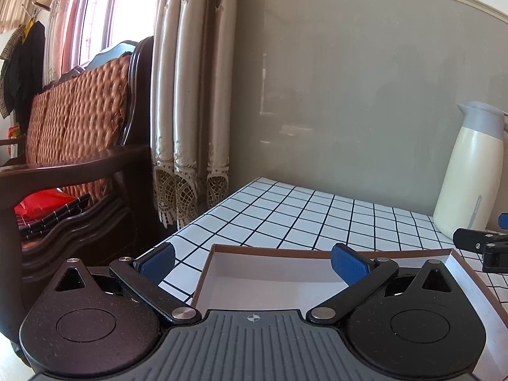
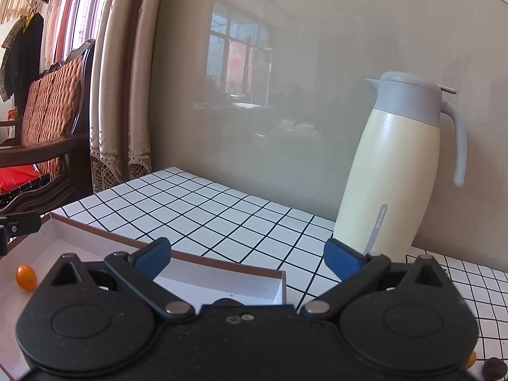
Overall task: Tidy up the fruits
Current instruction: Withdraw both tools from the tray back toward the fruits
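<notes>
- Two hand-held grippers hang over a shallow white box (image 2: 222,285) with a brown rim, which sits on the checked surface (image 2: 222,222). The left hand-held gripper (image 1: 252,262) is spread wide with nothing between its blue pads, and the right hand-held gripper (image 2: 249,258) is likewise spread and empty.
- One small orange fruit (image 2: 26,277), probably a kumquat, lies inside the box near its left end in the right wrist view.
- A second orange fruit (image 2: 471,358) and a dark, wrinkled fruit (image 2: 493,370) lie on the surface outside the box, at the lower right edge of that view, partly hidden by the gripper body.
- Judging by looks, the orange fruits are light, smooth and round, so they may roll or squirt out of the pads. Take them across the middle with a gentle squeeze.
- The dark fruit looks rough and should grip more easily.
- A cream jug (image 2: 393,171) stands at the wall, near the right gripper.
</notes>
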{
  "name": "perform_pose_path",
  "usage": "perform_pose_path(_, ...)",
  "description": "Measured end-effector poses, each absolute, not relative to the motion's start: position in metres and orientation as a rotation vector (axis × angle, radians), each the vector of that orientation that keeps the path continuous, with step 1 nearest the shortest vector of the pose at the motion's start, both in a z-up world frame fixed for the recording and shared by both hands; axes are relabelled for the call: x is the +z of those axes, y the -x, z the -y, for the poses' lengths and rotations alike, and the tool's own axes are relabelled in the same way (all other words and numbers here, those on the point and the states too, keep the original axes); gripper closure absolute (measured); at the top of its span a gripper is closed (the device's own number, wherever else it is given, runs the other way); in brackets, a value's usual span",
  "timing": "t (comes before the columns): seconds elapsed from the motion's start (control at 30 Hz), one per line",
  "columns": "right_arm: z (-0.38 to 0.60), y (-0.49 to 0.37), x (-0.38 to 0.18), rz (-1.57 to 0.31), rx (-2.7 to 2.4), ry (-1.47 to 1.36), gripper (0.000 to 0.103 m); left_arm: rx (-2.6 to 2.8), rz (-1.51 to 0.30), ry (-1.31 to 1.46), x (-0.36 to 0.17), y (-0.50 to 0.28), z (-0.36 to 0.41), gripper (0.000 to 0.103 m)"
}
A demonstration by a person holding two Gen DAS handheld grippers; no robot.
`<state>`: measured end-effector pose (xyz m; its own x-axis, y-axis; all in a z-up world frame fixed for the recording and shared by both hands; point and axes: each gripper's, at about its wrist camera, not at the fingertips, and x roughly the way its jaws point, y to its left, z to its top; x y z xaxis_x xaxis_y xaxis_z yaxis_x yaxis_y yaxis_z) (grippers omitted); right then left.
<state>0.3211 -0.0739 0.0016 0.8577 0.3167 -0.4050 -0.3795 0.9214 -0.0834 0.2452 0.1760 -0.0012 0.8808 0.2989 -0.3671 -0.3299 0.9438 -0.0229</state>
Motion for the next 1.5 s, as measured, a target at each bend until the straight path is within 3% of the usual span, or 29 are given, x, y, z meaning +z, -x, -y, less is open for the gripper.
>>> perform_pose_path(0.7, 0.138, -0.179, 0.013, -0.276, 0.275, 0.204, 0.006, 0.252, -0.31, 0.134, 0.002, -0.118, -0.118, 0.0)
perform_pose_path(1.5, 0.229, -0.121, -0.015, -0.342, 0.006, 0.17, 0.006, 0.141, -0.247, 0.017, 0.002, -0.1, -0.022, 0.0)
